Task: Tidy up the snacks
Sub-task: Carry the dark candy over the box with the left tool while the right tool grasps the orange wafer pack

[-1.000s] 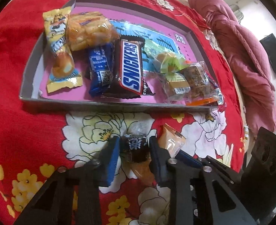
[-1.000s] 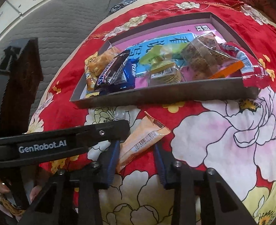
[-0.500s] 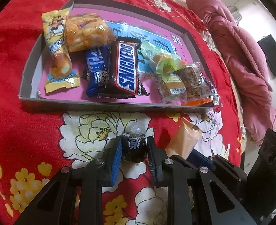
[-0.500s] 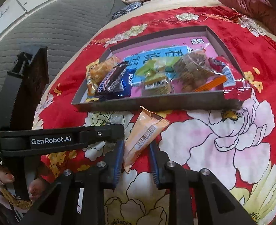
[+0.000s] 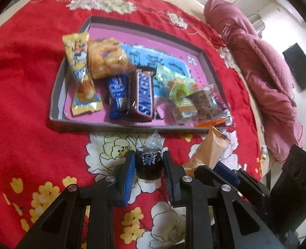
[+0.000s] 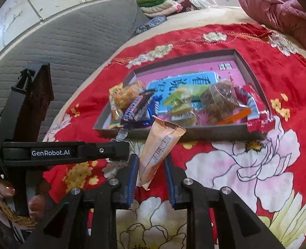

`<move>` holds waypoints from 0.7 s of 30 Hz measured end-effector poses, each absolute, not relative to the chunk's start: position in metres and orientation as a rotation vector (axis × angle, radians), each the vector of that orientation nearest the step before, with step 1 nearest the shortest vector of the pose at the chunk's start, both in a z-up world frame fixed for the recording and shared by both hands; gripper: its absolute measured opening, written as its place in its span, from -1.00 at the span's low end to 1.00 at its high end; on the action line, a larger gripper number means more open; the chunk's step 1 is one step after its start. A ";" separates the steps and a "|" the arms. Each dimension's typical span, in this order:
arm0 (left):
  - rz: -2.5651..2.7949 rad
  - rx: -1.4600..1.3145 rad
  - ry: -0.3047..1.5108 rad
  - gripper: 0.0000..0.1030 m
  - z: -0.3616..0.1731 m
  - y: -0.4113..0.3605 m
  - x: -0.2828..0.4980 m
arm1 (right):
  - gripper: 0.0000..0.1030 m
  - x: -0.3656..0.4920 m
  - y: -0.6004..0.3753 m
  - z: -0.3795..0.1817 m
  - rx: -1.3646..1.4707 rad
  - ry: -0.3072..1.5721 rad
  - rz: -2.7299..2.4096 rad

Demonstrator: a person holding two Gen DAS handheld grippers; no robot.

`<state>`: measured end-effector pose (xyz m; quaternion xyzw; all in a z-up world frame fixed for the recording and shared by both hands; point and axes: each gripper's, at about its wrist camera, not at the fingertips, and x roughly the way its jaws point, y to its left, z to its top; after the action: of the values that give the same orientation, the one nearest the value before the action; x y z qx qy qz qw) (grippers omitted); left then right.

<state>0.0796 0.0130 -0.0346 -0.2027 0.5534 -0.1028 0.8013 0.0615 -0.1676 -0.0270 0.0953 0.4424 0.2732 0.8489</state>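
Note:
A grey tray with a pink bottom lies on the red flowered cloth and holds several wrapped snacks, among them a Snickers bar and a yellow packet. Just in front of the tray's near wall, my left gripper is shut on a small dark candy with a clear twisted end, held a little above the cloth. Beside it to the right, my right gripper is shut on the lower half of an orange packet. The packet's top leans toward the tray rim.
A pink quilt is bunched along the far right. Left of the cloth lies a grey quilted mat, with folded clothes behind it. The left gripper's body and a person's hand fill the right wrist view's lower left.
The right jaws closed onto the orange packet. Both grippers then rose from the cloth with their snacks, and the packet now stands more upright.

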 end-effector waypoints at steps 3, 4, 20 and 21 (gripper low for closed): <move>-0.207 -0.424 1.153 -0.48 -0.022 0.018 0.078 | -0.51 0.060 -0.168 -0.018 0.199 0.884 0.585; -0.205 -0.427 1.146 -0.48 -0.020 0.020 0.078 | -0.51 0.060 -0.168 -0.016 0.196 0.872 0.586; -0.112 -0.425 1.058 -0.48 -0.006 0.049 0.099 | -0.58 0.072 -0.175 -0.011 0.105 0.821 0.539; -0.113 -0.428 1.058 -0.48 -0.007 0.050 0.101 | -0.58 0.071 -0.174 -0.013 0.100 0.828 0.558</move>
<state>0.1008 0.0499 -0.0066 -0.2026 0.5003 -0.0533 0.8401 0.0707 -0.1735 -0.0125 0.0481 0.3966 0.2674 0.8769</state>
